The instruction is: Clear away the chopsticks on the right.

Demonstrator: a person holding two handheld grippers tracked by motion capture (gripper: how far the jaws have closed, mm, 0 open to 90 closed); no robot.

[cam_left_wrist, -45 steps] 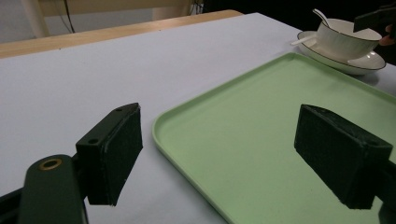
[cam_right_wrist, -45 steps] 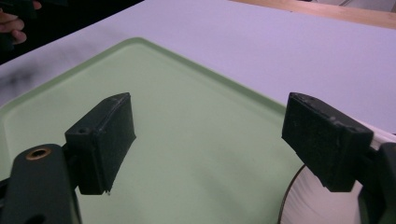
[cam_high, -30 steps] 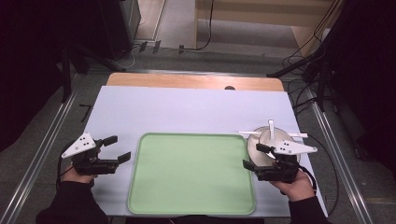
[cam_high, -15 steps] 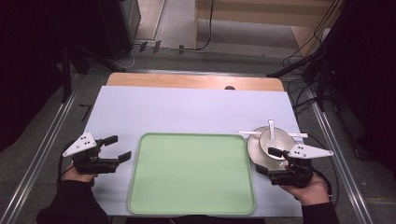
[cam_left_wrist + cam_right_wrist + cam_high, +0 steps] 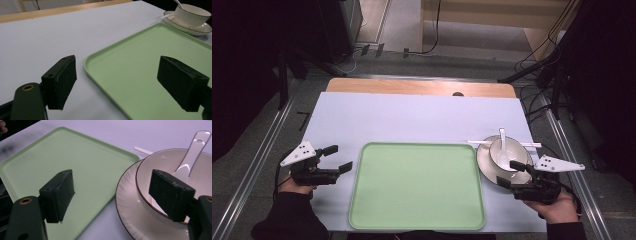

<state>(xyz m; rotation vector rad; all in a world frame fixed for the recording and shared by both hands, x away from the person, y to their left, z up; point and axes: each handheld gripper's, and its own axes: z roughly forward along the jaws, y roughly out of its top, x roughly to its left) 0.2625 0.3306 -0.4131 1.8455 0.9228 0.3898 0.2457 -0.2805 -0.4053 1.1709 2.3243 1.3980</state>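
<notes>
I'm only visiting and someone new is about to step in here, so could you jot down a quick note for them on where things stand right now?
Left gripper: open, holding nothing, at the left edge of the green tray.
Right gripper: open, holding nothing, by the near rim of the plate.
Things: a bowl with a white spoon in it sits on the plate, right of the tray. White chopsticks lie behind the bowl.
Done: nothing is on the tray.
Left: probably grasp the dishes and move them onto the tray.
</notes>
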